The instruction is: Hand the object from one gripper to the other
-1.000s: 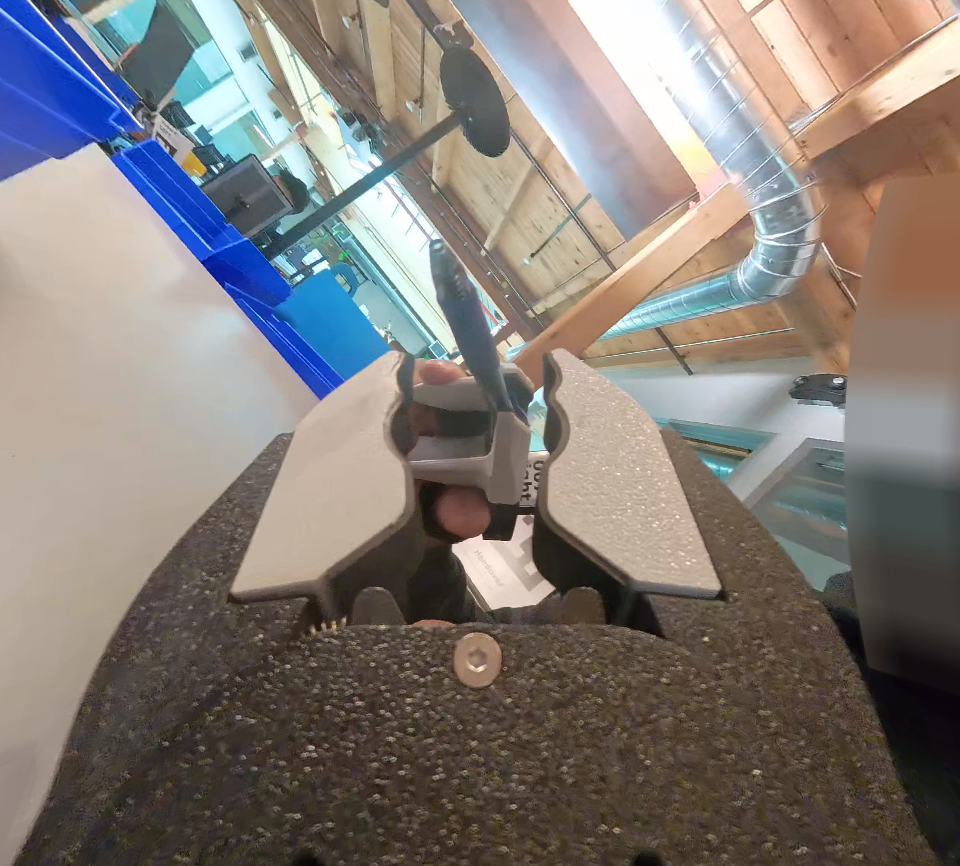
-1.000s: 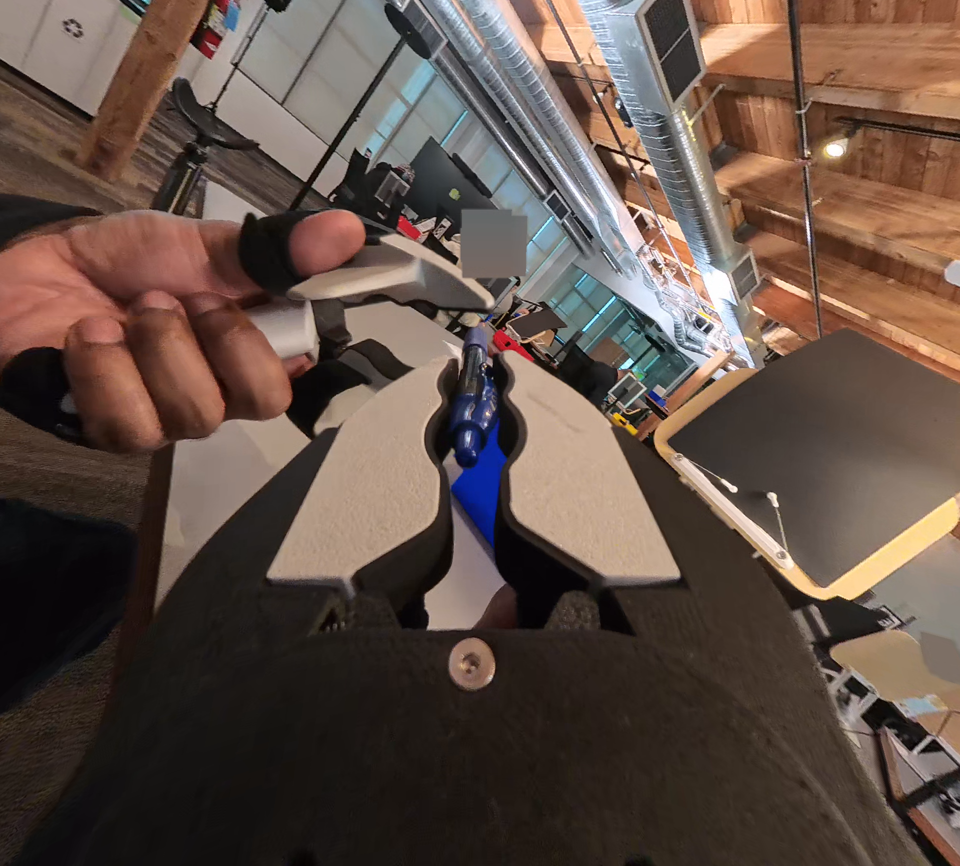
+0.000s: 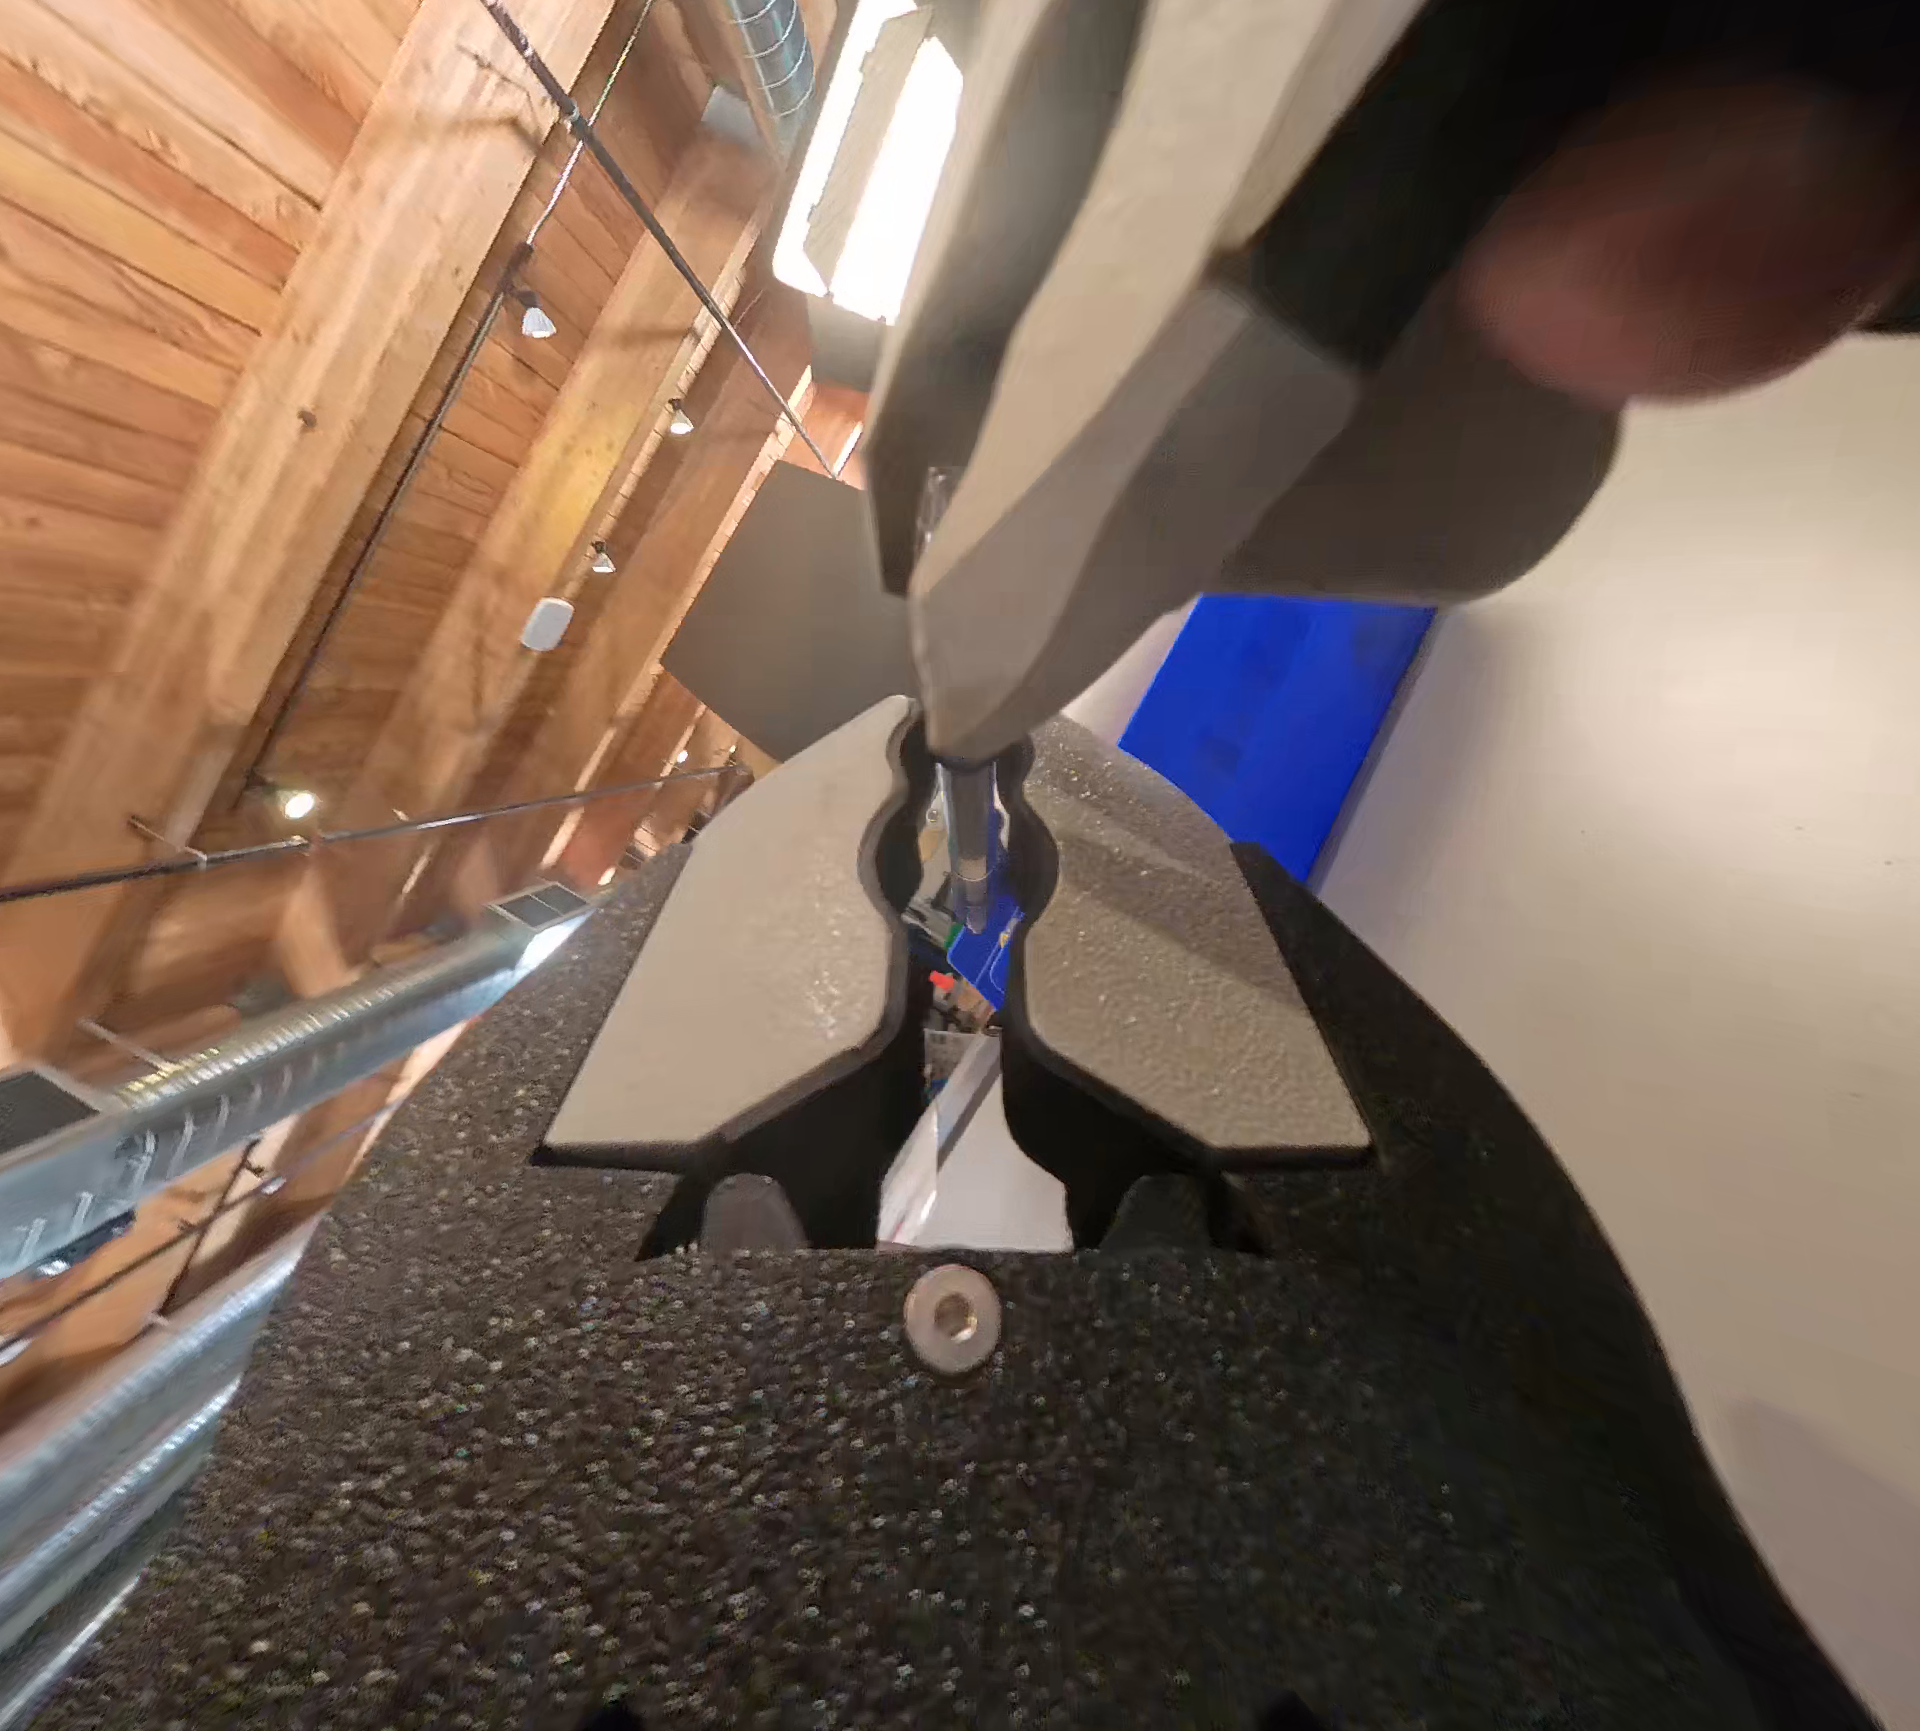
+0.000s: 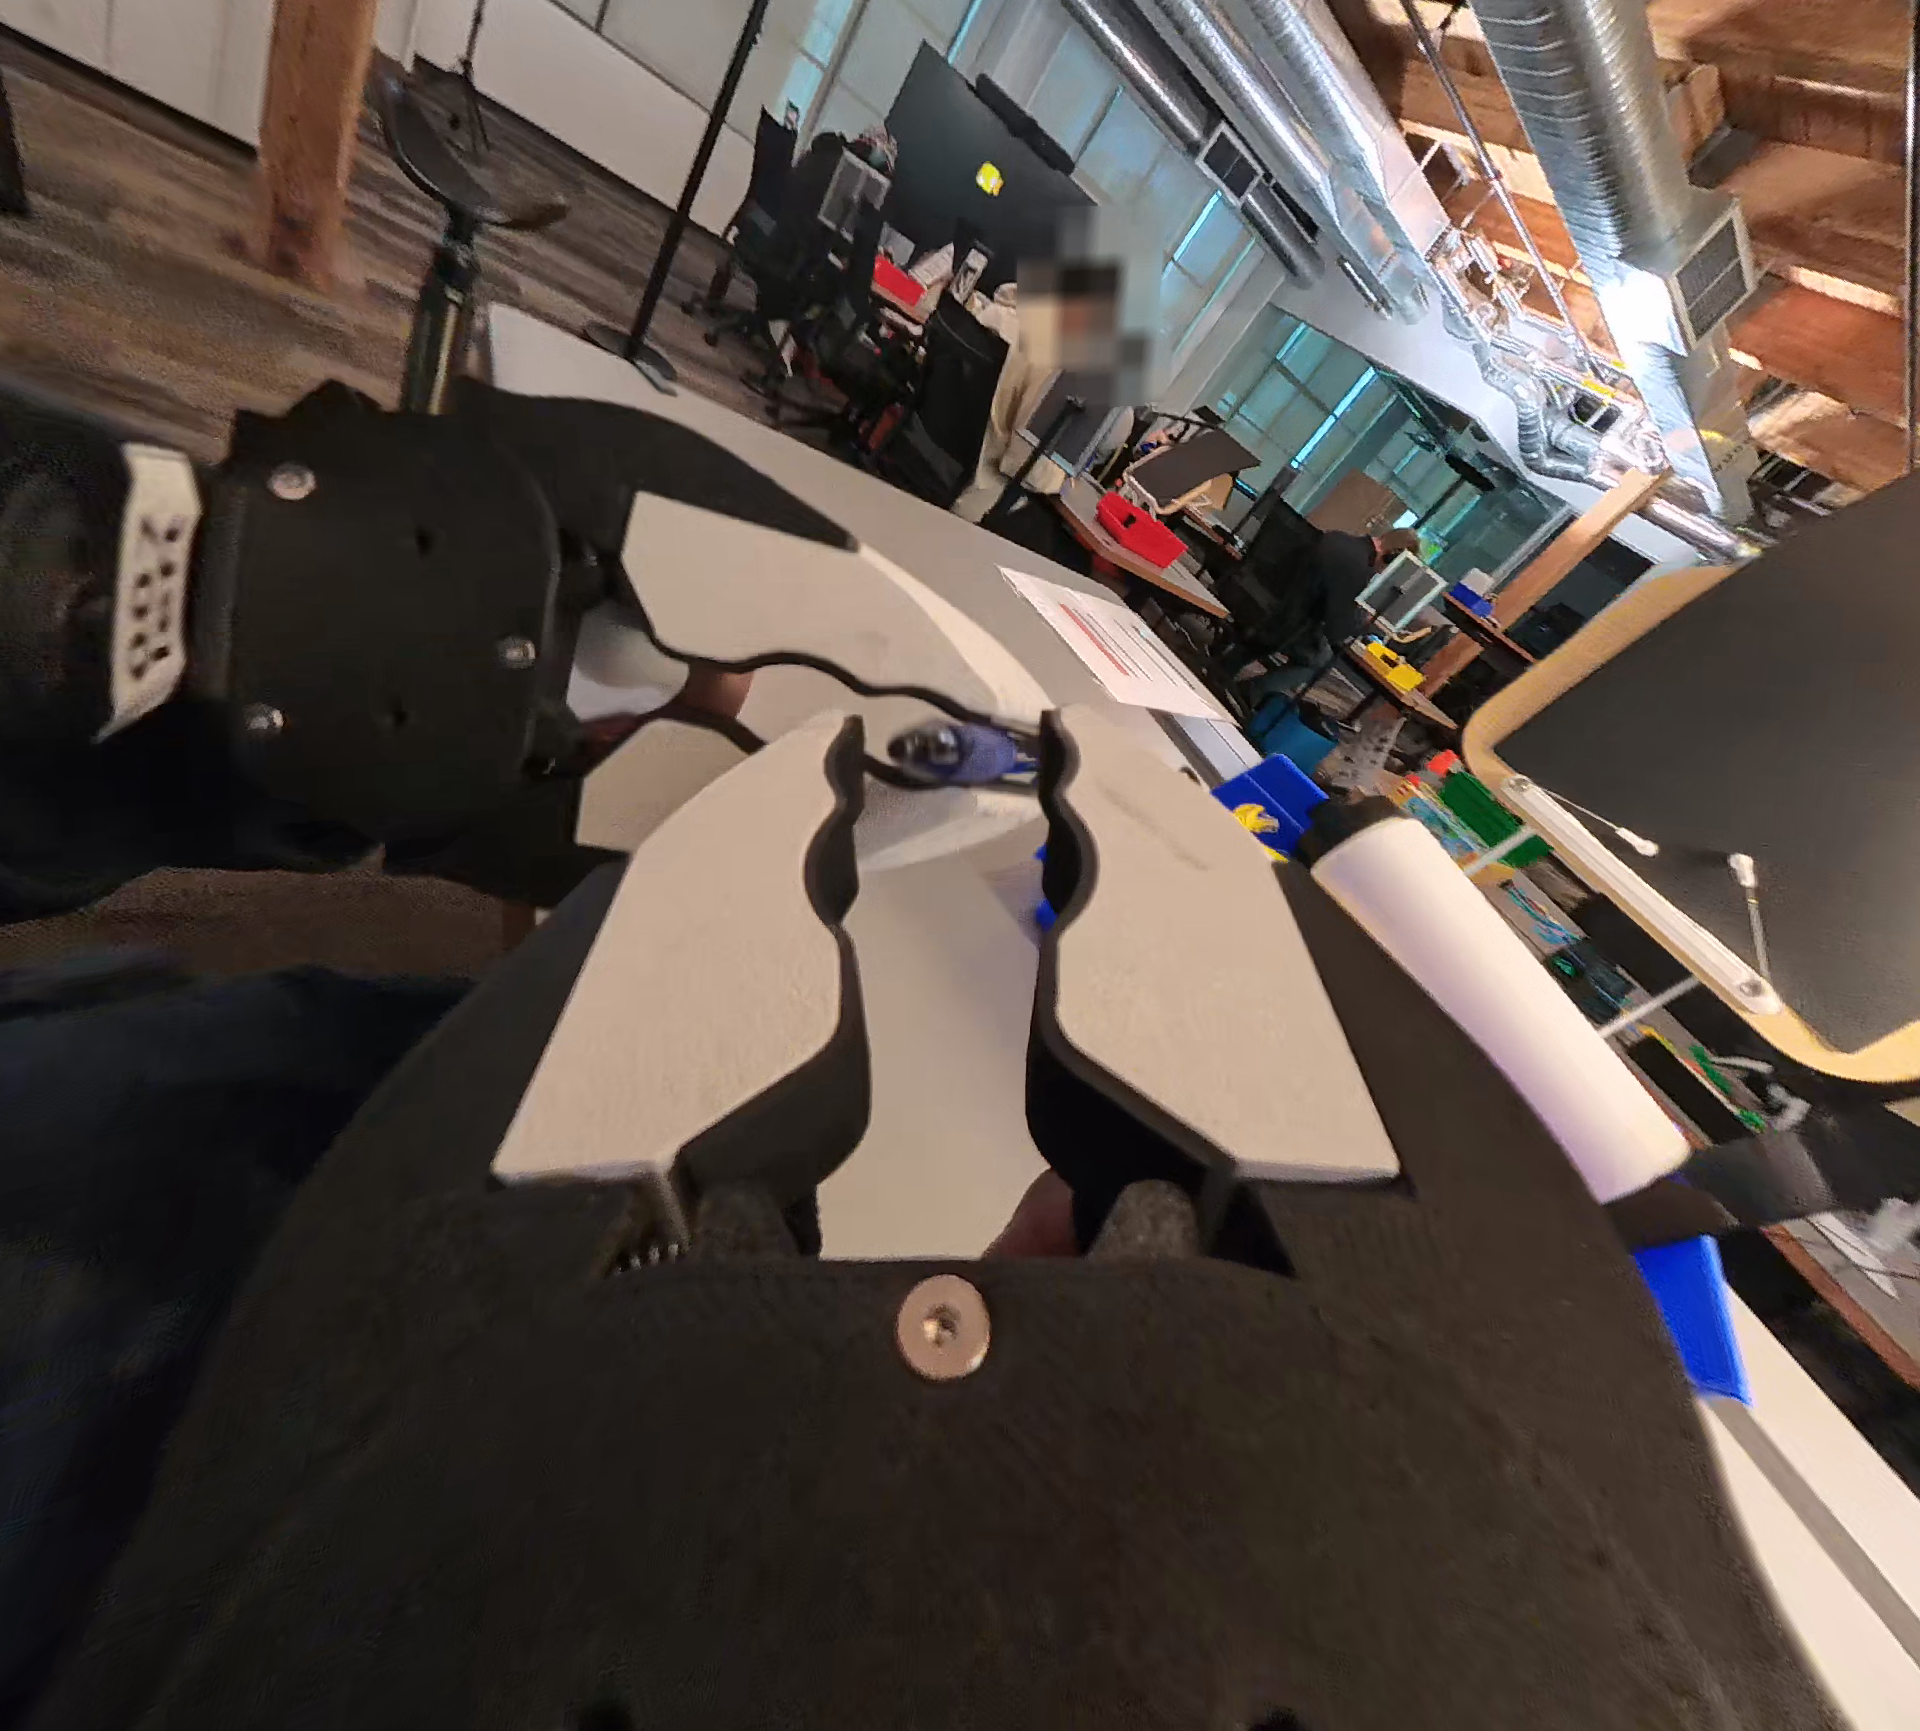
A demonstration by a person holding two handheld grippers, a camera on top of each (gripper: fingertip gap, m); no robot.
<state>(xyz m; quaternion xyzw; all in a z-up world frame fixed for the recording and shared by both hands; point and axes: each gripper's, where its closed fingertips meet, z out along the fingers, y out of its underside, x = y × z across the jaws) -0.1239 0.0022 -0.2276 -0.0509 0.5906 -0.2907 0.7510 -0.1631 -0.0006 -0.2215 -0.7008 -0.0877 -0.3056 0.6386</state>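
- Pen point(image 4: 961, 759) is lying crosswise at the tips of the right gripper point(image 4: 948, 751), whose jaws are standing apart around it, not pinching.
- The left gripper point(image 3: 961, 824) is closing narrowly on the pen's slim end; the pen point(image 3: 971, 840) is sitting in its notch.
- The right gripper's grey fingers point(image 3: 1049, 393) are covering most of the barrel, so whether they are touching it is hard to tell.

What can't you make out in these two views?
- Pen: left wrist view, mostly hidden behind the right gripper.
- Pen, right wrist view: small, one end behind a finger of the right gripper.
- Hand: left wrist view, blurred and cut off by the right edge.
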